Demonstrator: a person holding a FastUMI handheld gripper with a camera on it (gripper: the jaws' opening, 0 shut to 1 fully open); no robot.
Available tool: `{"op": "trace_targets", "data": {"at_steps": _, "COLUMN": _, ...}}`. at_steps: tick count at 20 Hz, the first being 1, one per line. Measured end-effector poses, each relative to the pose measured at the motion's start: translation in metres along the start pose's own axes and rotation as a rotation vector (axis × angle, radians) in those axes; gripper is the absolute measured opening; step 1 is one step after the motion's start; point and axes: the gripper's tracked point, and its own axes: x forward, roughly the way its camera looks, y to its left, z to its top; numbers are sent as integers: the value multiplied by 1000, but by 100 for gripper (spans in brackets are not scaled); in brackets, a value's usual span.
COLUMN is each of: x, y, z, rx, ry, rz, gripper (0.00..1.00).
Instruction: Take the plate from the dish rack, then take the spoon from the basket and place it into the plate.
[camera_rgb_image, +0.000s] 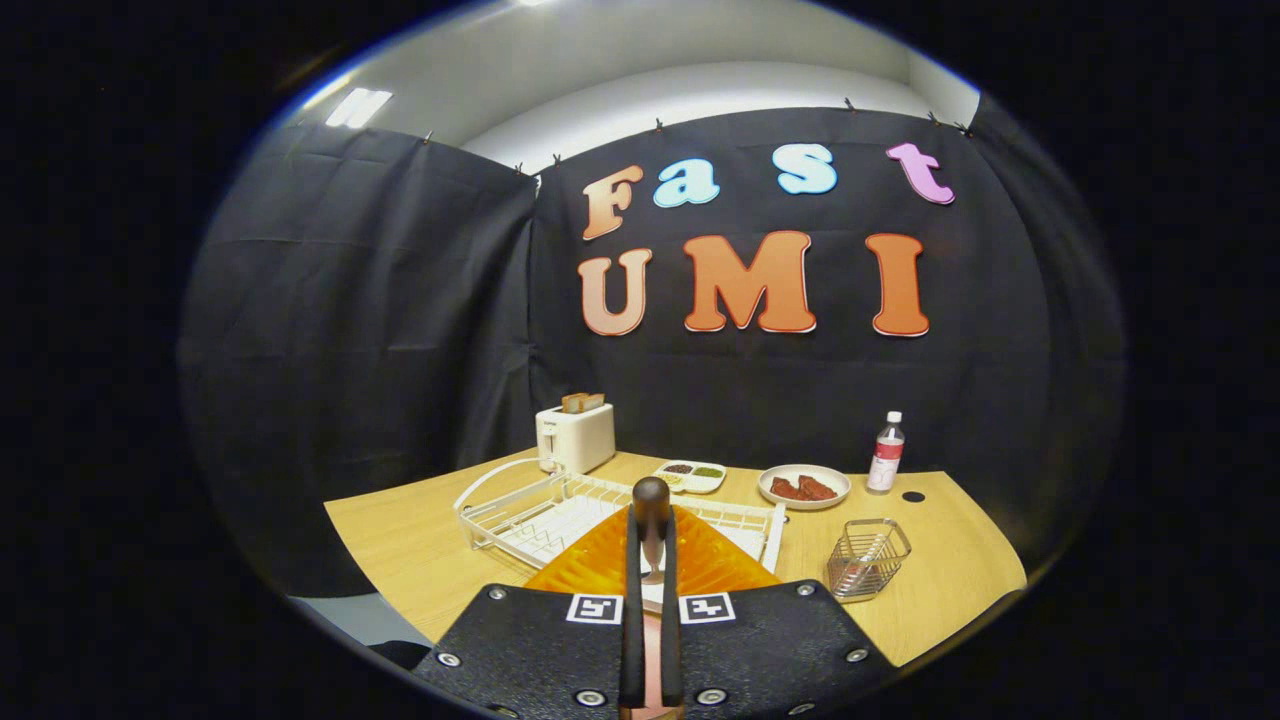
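Orange plate (590, 570) sits clamped between the closed fingers (651, 545) above the dish rack (520, 510); the spoon in the wire basket (868, 558) at two o'clock remains.

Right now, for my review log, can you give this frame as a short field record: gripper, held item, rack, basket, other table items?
gripper: gripper with fingers closed on the orange plate
plate: held up in front of the dish rack
basket: wire basket beside the rack; contents hard to tell
other items: toaster, bottle, dish of food, small tray
surface: wooden table
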Motion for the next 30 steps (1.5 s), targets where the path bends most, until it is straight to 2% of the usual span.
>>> {"op": "trace_targets", "data": {"at_steps": 5, "x": -11, "y": 40, "z": -33, "rx": 3, "ry": 39, "rz": 127, "gripper": 6}}
{"op": "trace_targets", "data": {"at_steps": 8, "x": -13, "y": 50, "z": -54, "rx": 9, "ry": 71, "rz": 167, "gripper": 6}}
{"op": "trace_targets", "data": {"at_steps": 12, "x": -14, "y": 55, "z": -79, "rx": 27, "ry": 124, "rz": 185, "gripper": 6}}
{"op": "trace_targets", "data": {"at_steps": 22, "x": -36, "y": 34, "z": -110, "rx": 91, "ry": 142, "rz": 202, "gripper": 6}}
{"op": "trace_targets", "data": {"at_steps": 30, "x": -47, "y": 23, "z": -151, "rx": 75, "ry": 236, "rz": 200, "gripper": 9}}
